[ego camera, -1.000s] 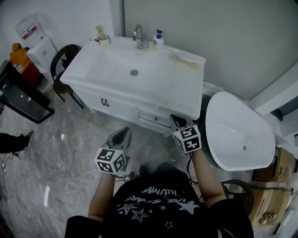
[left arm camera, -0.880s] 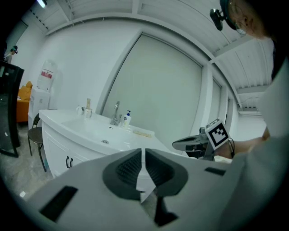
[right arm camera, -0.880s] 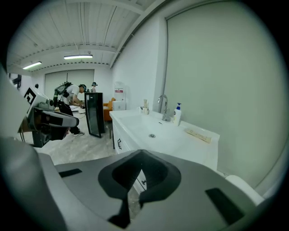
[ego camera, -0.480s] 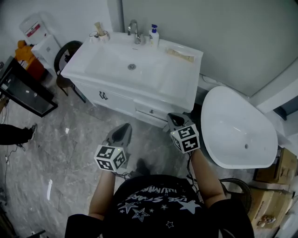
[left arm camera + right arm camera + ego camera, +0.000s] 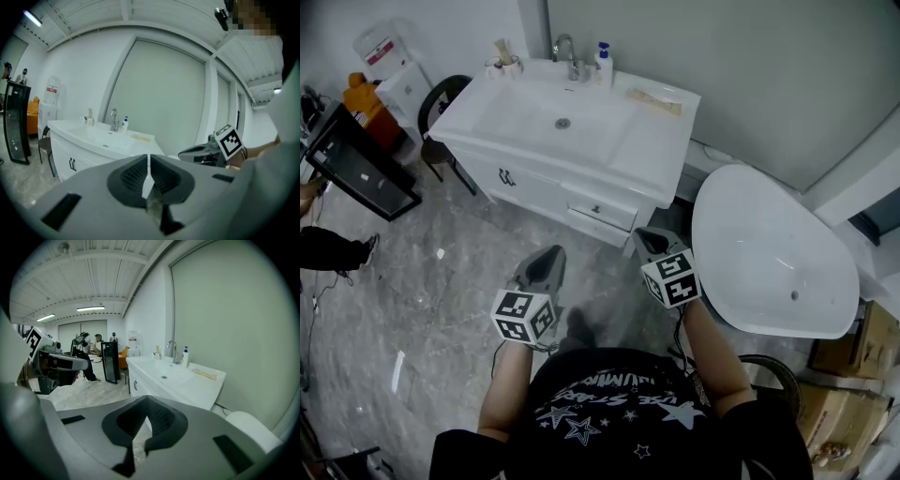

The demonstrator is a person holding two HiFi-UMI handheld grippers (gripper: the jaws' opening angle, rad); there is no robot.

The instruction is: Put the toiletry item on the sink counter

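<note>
The white sink counter (image 5: 647,150) stands ahead in the head view, with a faucet (image 5: 565,52), a white pump bottle (image 5: 602,58), a cup of brushes (image 5: 504,64) and a flat beige item (image 5: 654,101) on it. My left gripper (image 5: 551,255) and right gripper (image 5: 642,234) hover over the floor in front of the vanity's drawers, apart from it. Both are shut with nothing between the pads. The left gripper view shows its own jaws (image 5: 148,161) closed to a thin slit, the counter (image 5: 103,138) beyond. In the right gripper view the jaws (image 5: 146,404) meet below the counter (image 5: 187,380).
A white bathtub (image 5: 769,253) lies close on the right. A black cabinet (image 5: 356,169), a dark chair (image 5: 441,112) and a water dispenser (image 5: 389,66) stand left of the vanity. Someone's leg (image 5: 328,253) shows at the left edge. Cardboard boxes (image 5: 853,394) sit at the lower right.
The vanity has slid up and left in the head view and more of the bathtub shows. Both grippers keep the same pose, shut, a little farther from the drawers.
</note>
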